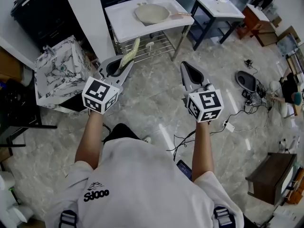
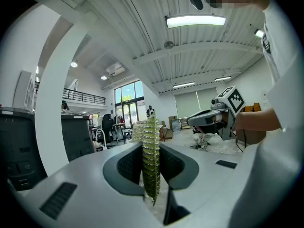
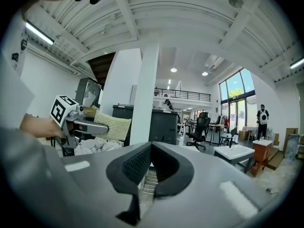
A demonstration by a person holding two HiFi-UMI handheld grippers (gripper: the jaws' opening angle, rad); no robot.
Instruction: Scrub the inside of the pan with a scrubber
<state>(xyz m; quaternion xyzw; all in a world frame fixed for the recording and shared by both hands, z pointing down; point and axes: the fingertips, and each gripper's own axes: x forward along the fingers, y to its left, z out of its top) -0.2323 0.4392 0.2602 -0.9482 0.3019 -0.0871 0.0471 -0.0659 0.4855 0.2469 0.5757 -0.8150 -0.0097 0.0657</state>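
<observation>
Only a black logo point(image 1: 96, 194) on the shirt point(image 1: 142, 175) — lettering unreadable

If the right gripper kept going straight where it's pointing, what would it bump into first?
Probably the wire shelf under the white table that holds the pan. That shelf shows just past the right gripper's shut, empty jaws. I can't tell how far off it is.

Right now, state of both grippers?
Left gripper: closed on the scrubber, held edge-on between the jaws.
Right gripper: closed, jaws together, holding nothing.
</observation>
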